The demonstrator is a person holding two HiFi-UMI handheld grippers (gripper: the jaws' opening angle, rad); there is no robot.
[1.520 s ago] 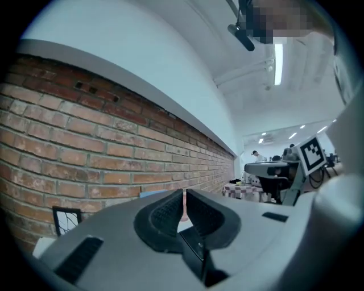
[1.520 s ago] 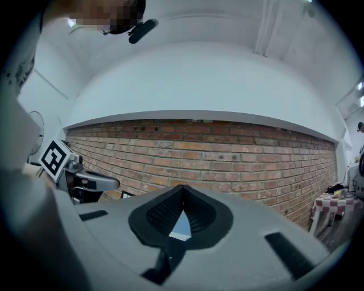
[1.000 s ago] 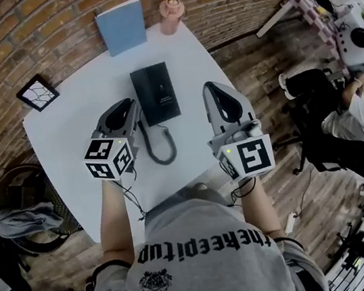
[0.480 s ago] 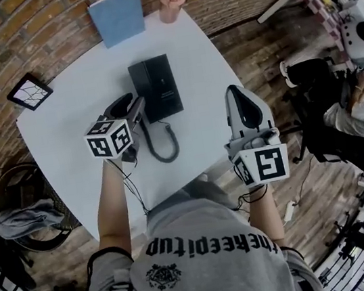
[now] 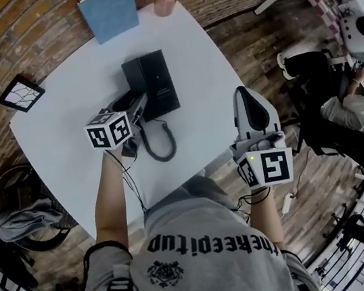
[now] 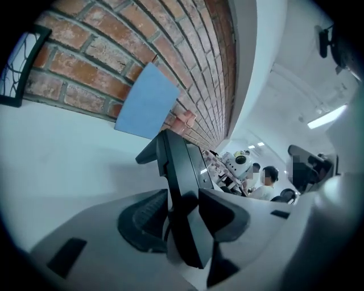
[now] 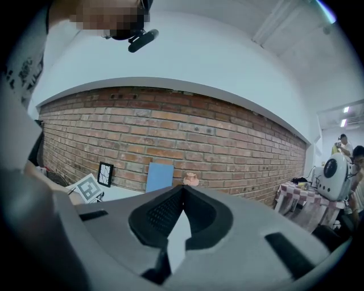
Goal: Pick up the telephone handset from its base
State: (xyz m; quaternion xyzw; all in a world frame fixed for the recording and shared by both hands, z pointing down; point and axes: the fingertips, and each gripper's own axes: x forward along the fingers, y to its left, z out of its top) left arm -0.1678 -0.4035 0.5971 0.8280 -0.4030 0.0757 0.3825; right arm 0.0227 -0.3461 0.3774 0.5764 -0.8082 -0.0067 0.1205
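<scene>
Left gripper view: left hand-held gripper [image 6: 183, 198] opening its jaws astride the handset [image 6: 175, 156], resting on its base [image 5: 158, 83] on the desk [image 5: 64, 136], to line up the grab; right hand-held gripper [image 7: 182, 189] clenched empty, held aside

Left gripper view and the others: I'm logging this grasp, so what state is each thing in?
Black telephone handset: on its base, between the left jaws.
Left gripper: jaws opening, astride the handset.
Right gripper: shut, empty.
Coiled black cord: slack on the table.
Blue book: leaning on the brick wall.
</scene>
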